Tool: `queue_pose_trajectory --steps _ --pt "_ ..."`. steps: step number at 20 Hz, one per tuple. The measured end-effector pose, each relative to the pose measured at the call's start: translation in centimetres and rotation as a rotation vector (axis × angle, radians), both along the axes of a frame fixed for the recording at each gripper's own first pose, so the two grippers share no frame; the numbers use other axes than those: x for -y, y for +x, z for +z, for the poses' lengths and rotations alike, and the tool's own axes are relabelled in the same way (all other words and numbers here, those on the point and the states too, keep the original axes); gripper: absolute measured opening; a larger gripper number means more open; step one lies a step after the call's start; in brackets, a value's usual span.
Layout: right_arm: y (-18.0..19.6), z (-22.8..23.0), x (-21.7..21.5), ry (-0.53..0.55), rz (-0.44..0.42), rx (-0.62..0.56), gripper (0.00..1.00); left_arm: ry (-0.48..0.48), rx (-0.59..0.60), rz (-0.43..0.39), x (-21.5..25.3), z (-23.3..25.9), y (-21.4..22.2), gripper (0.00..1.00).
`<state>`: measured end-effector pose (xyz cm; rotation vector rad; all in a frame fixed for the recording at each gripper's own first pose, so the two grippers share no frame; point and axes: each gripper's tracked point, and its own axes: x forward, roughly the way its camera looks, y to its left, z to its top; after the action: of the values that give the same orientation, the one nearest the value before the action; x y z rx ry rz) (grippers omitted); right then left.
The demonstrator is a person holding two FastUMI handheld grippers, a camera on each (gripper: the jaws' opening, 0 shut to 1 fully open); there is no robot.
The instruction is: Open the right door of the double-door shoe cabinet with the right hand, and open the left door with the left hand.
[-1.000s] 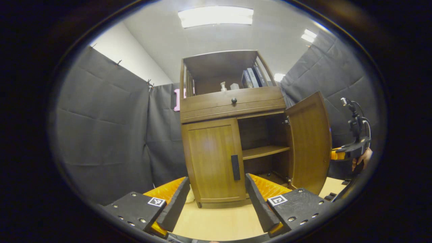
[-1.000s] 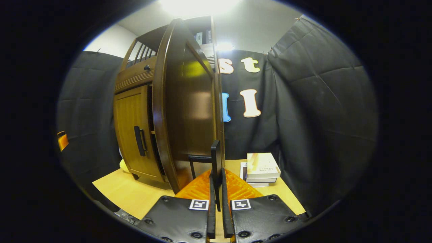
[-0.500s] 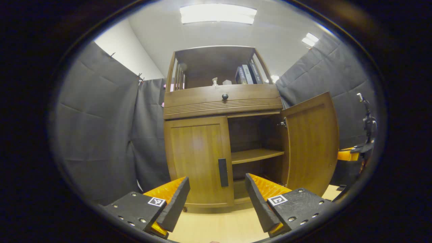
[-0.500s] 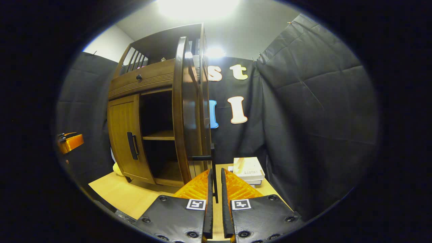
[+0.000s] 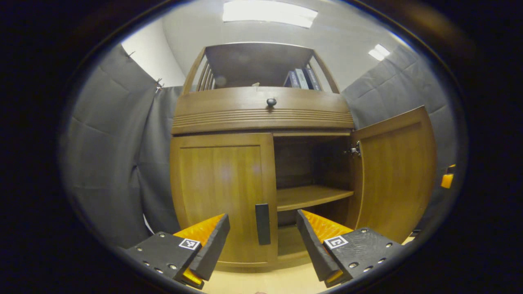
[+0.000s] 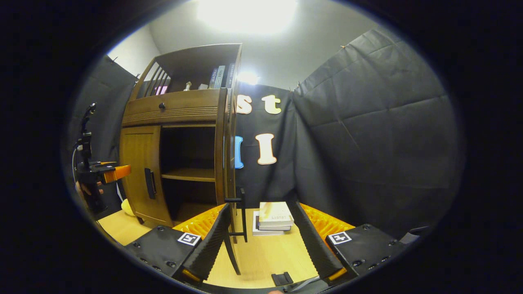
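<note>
Two books (image 6: 274, 215) on table (image 6: 265, 253) | beside right door (image 6: 227, 163) | left door (image 5: 222, 196) closed

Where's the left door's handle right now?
In the left gripper view, the handle sits low on the shut left door's inner edge, between the open left tongs.

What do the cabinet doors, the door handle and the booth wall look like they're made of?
The cabinet doors look like brown wood or wood veneer with a glossy varnish: grain lines show and light reflects off the panel. The door handle is a matte black bar, metal or plastic, I cannot tell which. The booth wall is black cloth, creased and folded.
</note>
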<state>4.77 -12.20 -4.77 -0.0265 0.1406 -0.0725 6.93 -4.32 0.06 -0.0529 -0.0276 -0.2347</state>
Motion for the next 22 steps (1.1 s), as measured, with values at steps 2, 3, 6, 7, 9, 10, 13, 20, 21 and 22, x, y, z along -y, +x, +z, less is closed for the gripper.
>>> queue_pose_trajectory --steps 2,3,6,7,9,10,13,20,21,22 --pt "-0.7 0.4 0.6 -0.01 -0.043 0.01 0.92 0.005 0.0 -0.006 0.1 -0.1 0.2 0.93" --pt "-1.2 0.5 0.9 -0.01 -0.061 0.009 0.92 0.007 -0.001 -0.008 0.2 -0.2 0.2 0.93" --pt "-2.3 0.4 1.3 -0.007 -0.106 -0.004 0.97 0.006 -0.021 -0.013 0.4 -0.7 0.3 0.95" --pt "-2.6 0.3 1.4 -0.009 -0.119 -0.009 0.97 0.007 -0.032 -0.016 0.4 -0.9 0.5 0.96" --pt "-3.2 0.1 1.6 -0.014 -0.141 -0.019 0.97 0.016 -0.054 -0.016 0.3 -1.4 0.6 0.95" --pt "-3.5 0.1 1.7 -0.016 -0.152 -0.023 0.97 0.022 -0.062 -0.016 0.2 -1.6 0.6 0.96" --pt "-4.1 0.1 1.8 -0.02 -0.18 -0.033 0.92 0.041 -0.09 -0.014 0.1 -2.6 0.6 0.94" --pt "-6.3 -0.1 2.6 -0.026 -0.23 -0.053 0.97 0.034 -0.151 0.001 0.3 -3.9 1.0 0.75" --pt "-6.4 0.0 2.6 -0.027 -0.231 -0.055 0.97 0.027 -0.16 -0.004 0.3 -4.2 1.3 0.7" --pt "-6.5 0.0 2.6 -0.027 -0.231 -0.055 0.92 0.021 -0.164 -0.013 0.5 -4.5 1.6 0.64"
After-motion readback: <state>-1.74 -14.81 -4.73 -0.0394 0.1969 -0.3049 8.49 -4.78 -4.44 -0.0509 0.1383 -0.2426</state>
